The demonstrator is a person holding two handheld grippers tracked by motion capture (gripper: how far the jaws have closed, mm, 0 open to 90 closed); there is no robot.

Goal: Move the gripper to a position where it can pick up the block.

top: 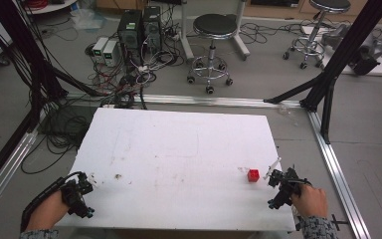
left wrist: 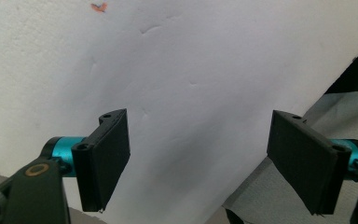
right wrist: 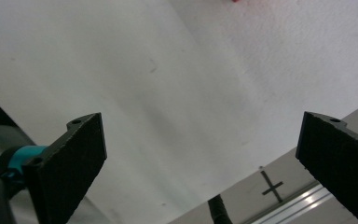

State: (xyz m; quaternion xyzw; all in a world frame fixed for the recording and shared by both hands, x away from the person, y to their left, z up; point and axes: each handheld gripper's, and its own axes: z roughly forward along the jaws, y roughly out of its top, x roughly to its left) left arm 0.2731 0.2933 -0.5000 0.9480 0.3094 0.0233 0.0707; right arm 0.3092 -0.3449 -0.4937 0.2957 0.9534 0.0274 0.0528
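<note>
A small red cube (top: 252,175) sits on the white table (top: 179,149), near its front right corner. My right gripper (top: 277,190) is held just right of the cube, at the table's right edge, apart from it. In the right gripper view the gripper (right wrist: 200,140) is open wide over bare table, and a sliver of the red cube (right wrist: 235,1) shows at the top edge. My left gripper (top: 82,195) hovers at the front left corner of the table. In the left gripper view the gripper (left wrist: 198,140) is open with nothing between its jaws.
A thin white piece (top: 272,168) lies between the cube and my right gripper. Small brown marks (top: 118,176) dot the front left of the table. Behind the table are two stools (top: 213,30), computer towers (top: 139,30), tangled cables and black frame posts (top: 338,55).
</note>
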